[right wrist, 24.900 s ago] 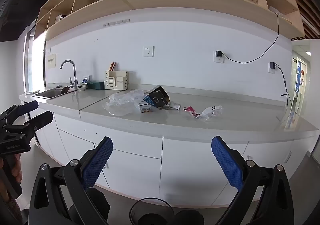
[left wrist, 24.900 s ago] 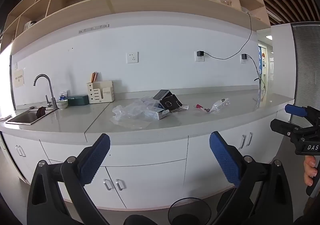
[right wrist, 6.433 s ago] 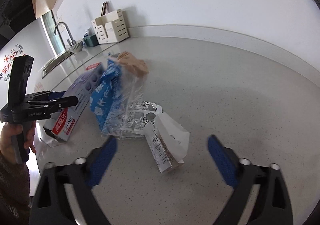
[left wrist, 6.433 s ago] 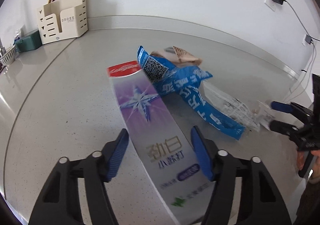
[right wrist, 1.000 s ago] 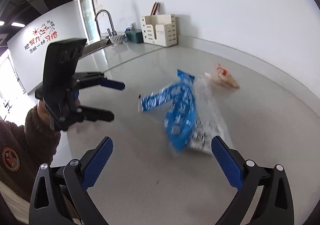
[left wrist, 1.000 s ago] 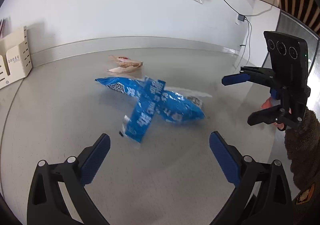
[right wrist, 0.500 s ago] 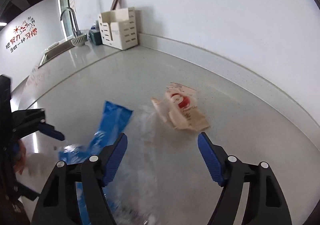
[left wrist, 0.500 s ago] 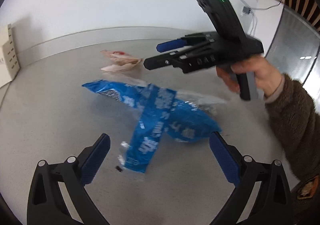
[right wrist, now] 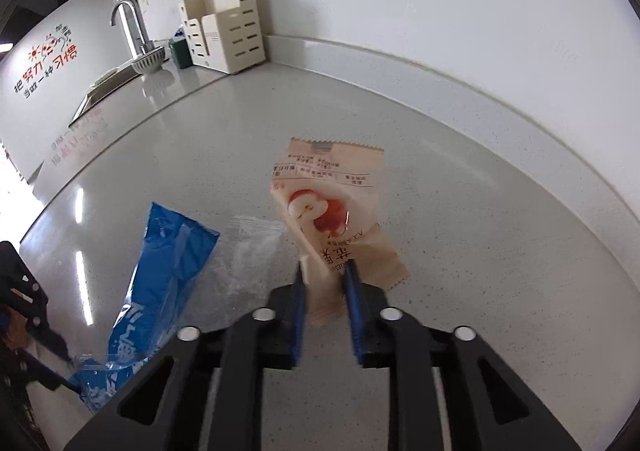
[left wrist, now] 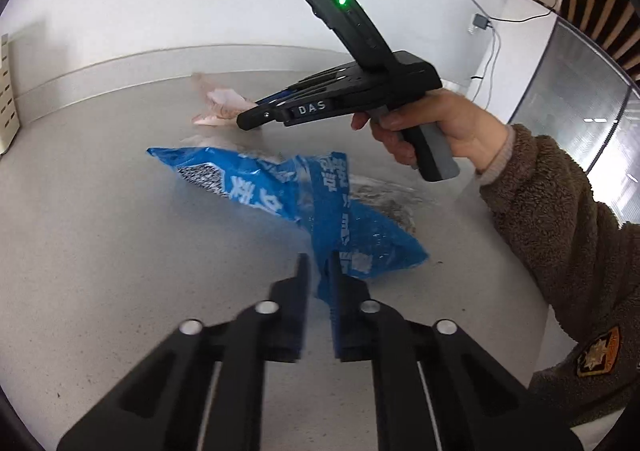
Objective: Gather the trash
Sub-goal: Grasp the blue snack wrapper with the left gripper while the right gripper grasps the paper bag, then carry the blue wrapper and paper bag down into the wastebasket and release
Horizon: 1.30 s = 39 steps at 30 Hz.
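We are pinching the blue wrapper's near edge in our left gripper while the right gripper's jaws are closing on the pink wrapper's corner, open tabletop lying all around.

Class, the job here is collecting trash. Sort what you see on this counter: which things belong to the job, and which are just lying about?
Belongs to the job:
- blue plastic wrapper, pinched by the left gripper
- beige snack wrapper, between the closing right gripper
- clear plastic wrapper

Just lying about:
- cream organiser rack
- bowl
- tap
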Each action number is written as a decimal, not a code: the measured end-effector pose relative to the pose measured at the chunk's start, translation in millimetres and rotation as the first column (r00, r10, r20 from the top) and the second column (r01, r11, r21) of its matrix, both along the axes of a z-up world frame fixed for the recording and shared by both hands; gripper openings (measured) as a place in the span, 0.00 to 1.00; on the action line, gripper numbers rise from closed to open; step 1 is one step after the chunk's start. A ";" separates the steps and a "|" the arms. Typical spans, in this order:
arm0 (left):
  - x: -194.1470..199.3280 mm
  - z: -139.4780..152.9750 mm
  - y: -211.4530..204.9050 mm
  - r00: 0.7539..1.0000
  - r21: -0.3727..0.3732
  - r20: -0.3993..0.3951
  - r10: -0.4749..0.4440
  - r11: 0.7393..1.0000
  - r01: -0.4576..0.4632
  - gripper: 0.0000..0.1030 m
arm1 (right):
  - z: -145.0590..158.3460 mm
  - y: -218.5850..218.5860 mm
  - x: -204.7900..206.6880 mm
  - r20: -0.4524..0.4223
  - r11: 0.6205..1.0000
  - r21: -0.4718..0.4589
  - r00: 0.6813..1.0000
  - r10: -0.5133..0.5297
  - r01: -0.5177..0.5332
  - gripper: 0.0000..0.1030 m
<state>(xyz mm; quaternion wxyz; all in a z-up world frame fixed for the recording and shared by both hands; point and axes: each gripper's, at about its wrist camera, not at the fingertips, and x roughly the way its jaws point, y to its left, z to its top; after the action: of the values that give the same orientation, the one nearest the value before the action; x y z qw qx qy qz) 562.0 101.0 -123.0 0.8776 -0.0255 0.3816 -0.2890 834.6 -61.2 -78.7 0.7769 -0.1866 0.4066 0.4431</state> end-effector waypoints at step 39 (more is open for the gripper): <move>-135.7 57.0 17.5 0.987 -0.232 0.160 -0.012 0.971 0.050 0.01 | 128.9 -193.4 -316.5 0.194 0.994 0.097 0.979 -0.066 0.048 0.10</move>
<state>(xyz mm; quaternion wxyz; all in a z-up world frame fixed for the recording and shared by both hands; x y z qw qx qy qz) 426.3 118.5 -66.0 0.8911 -0.1005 0.2746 -0.3470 518.1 -254.6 50.1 0.8334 -0.1817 0.3123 0.4182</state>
